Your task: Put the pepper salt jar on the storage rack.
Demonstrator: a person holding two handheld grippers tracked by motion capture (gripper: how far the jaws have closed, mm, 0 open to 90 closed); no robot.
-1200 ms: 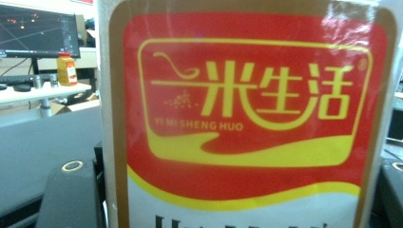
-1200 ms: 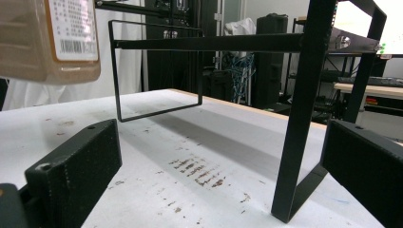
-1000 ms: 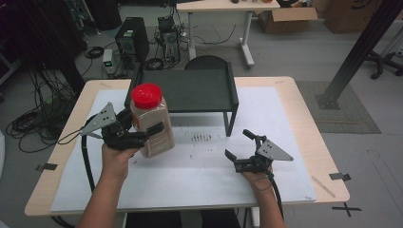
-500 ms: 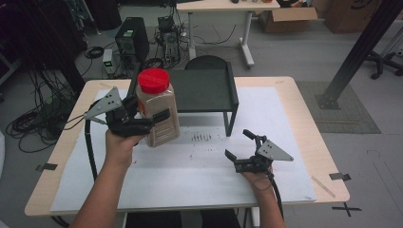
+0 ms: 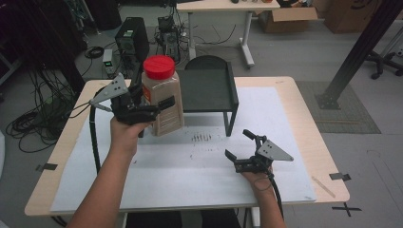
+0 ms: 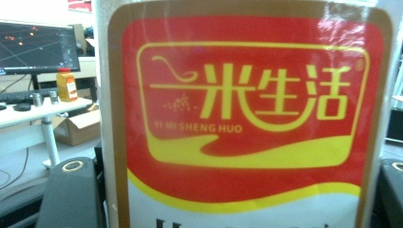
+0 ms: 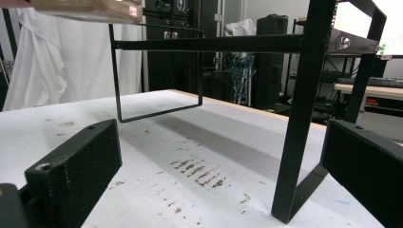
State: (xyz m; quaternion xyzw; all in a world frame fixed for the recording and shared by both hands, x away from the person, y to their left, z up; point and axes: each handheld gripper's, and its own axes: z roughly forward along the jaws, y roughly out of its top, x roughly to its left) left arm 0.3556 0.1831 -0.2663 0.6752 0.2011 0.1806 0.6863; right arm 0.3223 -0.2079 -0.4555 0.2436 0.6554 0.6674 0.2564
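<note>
A tall clear jar (image 5: 169,119) of pale grains with a red lid (image 5: 158,67) hangs in the air at the left front corner of the black metal rack (image 5: 207,89). My left gripper (image 5: 158,107) is shut on its body, one finger (image 5: 166,102) across the front. In the left gripper view the jar's red and yellow label (image 6: 247,118) sits between the jaws of the left gripper (image 6: 233,202). My right gripper (image 5: 237,144) rests on the white mat, jaws open and bare. The right gripper (image 7: 223,180) faces a rack leg (image 7: 297,118), with the jar's base (image 7: 90,9) at top left.
The white mat (image 5: 190,175) covers most of the wooden table (image 5: 304,95) and carries brown stains (image 5: 202,137) in front of the rack. Beyond the table stand computer cases (image 5: 133,35), cables and another desk (image 5: 223,7).
My left gripper has lifted the jar higher and carried it right, closer to the rack. The right gripper has stayed put.
</note>
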